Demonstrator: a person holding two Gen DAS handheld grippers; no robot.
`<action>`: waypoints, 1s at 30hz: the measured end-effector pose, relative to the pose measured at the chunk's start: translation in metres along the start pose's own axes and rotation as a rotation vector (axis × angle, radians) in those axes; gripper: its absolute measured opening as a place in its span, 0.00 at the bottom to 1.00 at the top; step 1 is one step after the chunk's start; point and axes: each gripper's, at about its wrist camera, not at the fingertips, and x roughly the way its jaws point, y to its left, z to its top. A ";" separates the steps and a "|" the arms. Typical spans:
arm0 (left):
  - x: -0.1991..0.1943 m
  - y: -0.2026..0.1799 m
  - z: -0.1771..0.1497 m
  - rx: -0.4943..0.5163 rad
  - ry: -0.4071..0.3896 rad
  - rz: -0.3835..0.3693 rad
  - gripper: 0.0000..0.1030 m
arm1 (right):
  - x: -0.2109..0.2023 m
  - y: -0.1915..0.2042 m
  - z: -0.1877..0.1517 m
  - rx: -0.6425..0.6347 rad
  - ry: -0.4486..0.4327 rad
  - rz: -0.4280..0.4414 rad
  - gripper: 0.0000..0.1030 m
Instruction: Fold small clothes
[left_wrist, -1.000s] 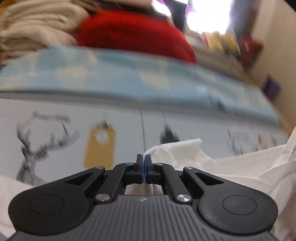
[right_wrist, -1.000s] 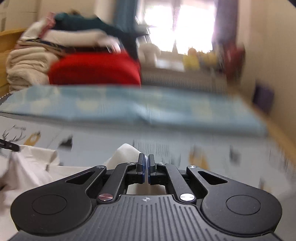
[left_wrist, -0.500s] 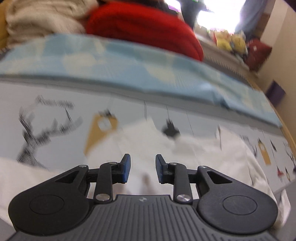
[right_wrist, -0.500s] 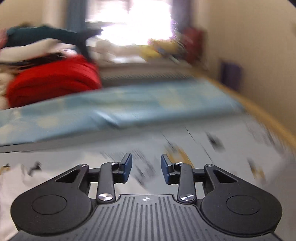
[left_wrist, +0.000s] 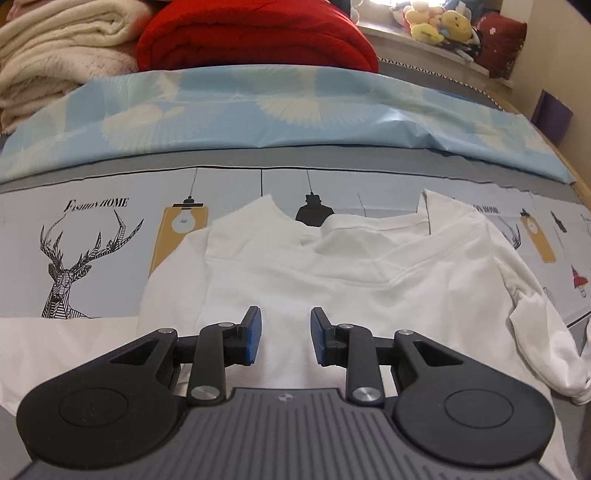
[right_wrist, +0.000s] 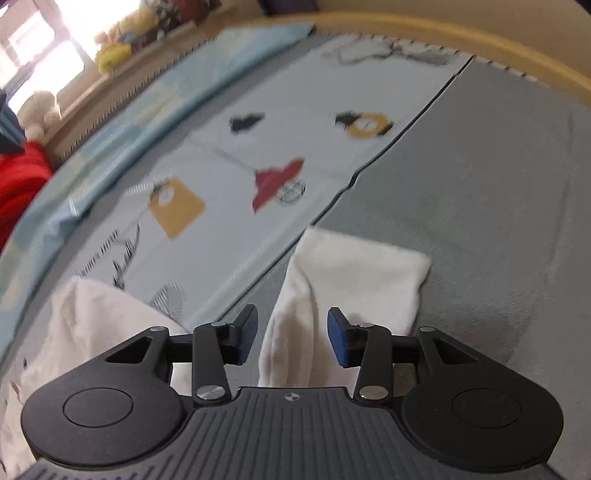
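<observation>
White cotton shirt (left_wrist: 332, 266) lies rumpled on printed sheet (left_wrist: 110, 229).

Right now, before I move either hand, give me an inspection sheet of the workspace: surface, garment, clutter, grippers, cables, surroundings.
Surface: printed sheet with deer and lamp motifs over a grey bed cover; light blue sheet behind.
Job's things: white shirt spread flat, neckline at the far side; one white sleeve lies out on the grey cover.
Clutter: red blanket and cream blankets stacked at the back.
Grippers: left gripper has its jaws open, empty, over the shirt body; right gripper has its jaws open, empty, either side of the sleeve.
Cables: nothing seen.
Surroundings: plush toys on the window ledge; wooden bed edge.
</observation>
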 end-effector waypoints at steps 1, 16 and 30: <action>0.002 -0.003 -0.001 0.008 0.004 0.008 0.30 | 0.010 0.006 0.002 -0.025 0.004 0.002 0.42; 0.016 -0.015 0.003 0.050 0.018 0.050 0.30 | -0.050 -0.004 0.086 -0.016 -0.580 0.186 0.03; 0.013 -0.022 0.001 0.078 0.021 0.034 0.32 | 0.038 -0.136 0.080 0.439 -0.266 -0.060 0.23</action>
